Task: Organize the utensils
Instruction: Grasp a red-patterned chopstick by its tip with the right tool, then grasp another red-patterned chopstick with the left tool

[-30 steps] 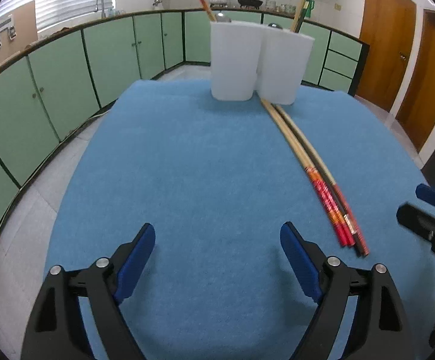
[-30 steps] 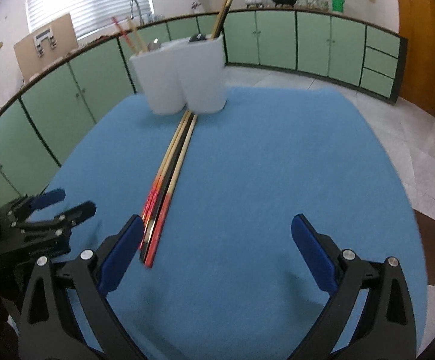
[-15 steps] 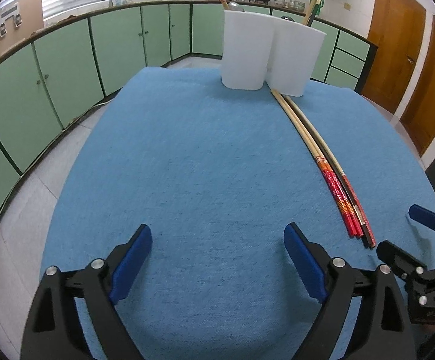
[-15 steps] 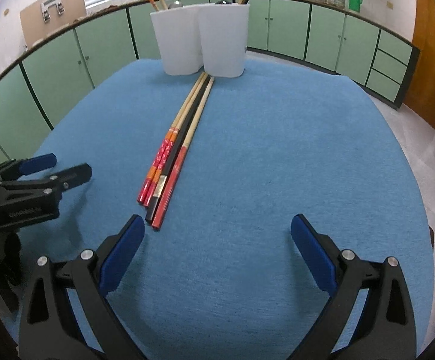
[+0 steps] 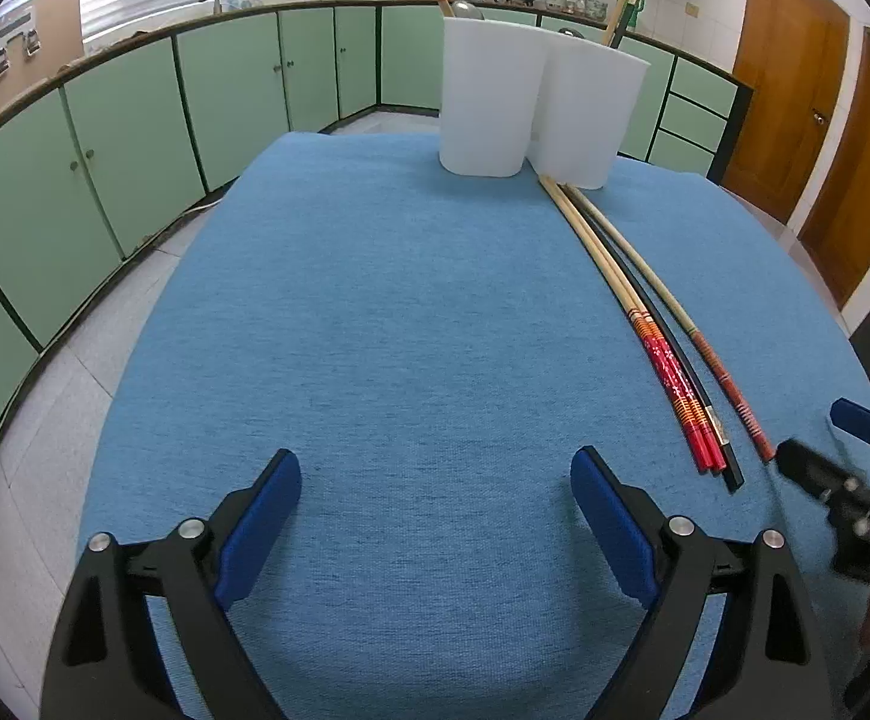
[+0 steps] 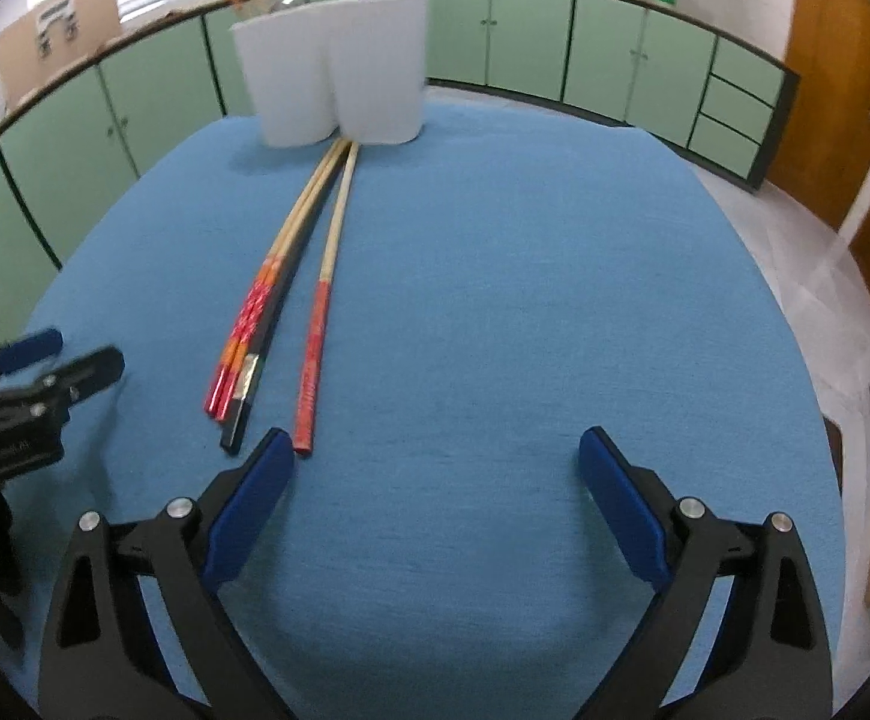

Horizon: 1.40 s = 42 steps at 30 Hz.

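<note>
I see my right gripper (image 6: 435, 474) wide apart and empty; its jaws have just been closing a little. The long wooden chopsticks with red ends (image 6: 261, 324) lie on the blue cloth table (image 6: 525, 300) at 11 o'clock from it, one red tip just beside its left finger (image 6: 249, 498). My left gripper (image 5: 435, 504) is also wide and empty. The two white plastic cups (image 6: 339, 90) stand at 12 o'clock.

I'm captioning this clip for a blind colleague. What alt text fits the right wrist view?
The open right gripper hovers over a blue mat, its left pad beside the end of a red-tipped chopstick. Three more chopsticks lie alongside, pointing toward two white holders; the left gripper waits at left.
</note>
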### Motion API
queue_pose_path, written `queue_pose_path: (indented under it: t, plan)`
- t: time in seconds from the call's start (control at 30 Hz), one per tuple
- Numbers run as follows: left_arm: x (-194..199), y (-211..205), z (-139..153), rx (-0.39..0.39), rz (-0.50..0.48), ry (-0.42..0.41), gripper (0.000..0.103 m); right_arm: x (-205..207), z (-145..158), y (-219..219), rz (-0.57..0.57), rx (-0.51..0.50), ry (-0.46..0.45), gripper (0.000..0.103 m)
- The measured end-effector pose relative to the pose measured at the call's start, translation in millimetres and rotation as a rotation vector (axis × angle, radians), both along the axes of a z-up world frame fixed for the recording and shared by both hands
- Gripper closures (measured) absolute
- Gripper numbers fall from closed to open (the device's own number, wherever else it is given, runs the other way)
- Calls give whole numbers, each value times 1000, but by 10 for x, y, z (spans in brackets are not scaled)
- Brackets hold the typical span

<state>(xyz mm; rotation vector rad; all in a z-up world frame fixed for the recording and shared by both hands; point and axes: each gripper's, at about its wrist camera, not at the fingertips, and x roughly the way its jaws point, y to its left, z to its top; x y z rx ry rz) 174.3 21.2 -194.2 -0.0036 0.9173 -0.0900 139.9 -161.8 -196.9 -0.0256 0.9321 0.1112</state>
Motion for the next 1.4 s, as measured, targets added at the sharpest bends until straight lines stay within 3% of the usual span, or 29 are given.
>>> queue_pose_path:
  t: [0.03,0.17,0.37,0.47,0.53,0.73,0.97,1.4]
  plan:
    - [1,-6,-1,2,-1,0,13,-8,22,-23,8,31,-3,26]
    - [-1,-29,3,6,-6,-4,13,-7,5,49,58,114,19,44]
    - [-7,-51,-7,8,-11,-1,13,-31,5,239,108,80,-8,62]
    - [-11,-60,-9,7,-12,0,13,-43,4,285,131,67,-10,79]
    - [-12,-61,-7,7,-11,0,13,-57,17,273,138,67,-11,97]
    - [-29,-130,5,-4,-37,4,13,-86,31,221,149,81,-7,98]
    - [-64,-483,16,-42,-141,16,14,-92,30,-65,57,53,-9,98]
    - [-14,-636,-31,49,-120,20,13,-80,-8,-199,37,88,-12,98]
